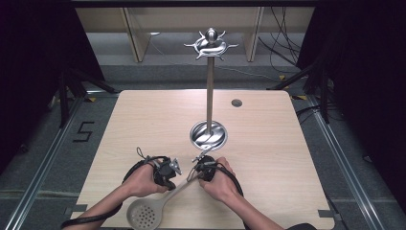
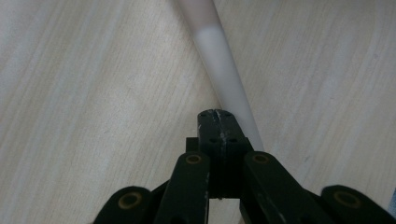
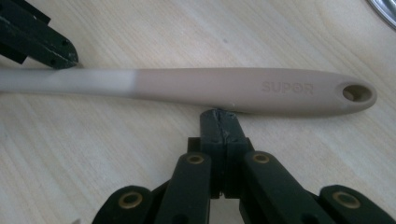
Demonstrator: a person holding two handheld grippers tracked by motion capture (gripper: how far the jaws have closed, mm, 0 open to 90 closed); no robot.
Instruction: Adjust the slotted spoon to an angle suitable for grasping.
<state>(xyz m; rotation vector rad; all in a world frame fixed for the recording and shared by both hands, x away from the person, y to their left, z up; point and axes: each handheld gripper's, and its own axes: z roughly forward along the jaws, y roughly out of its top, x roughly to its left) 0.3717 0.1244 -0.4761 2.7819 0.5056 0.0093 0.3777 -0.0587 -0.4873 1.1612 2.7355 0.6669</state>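
Slotted spoon lies flat on the desk near its front edge, handle between both tools; left tool and right tool both closed, empty; likely light, stiff, smooth plastic—best gripped mid-handle.

The high view looks forward and down on the pale wooden table from above the person's side. Each gripper view sits just above the tabletop, looking along closed black jaws. Both share the beige plastic slotted spoon's handle, also in the left gripper view.
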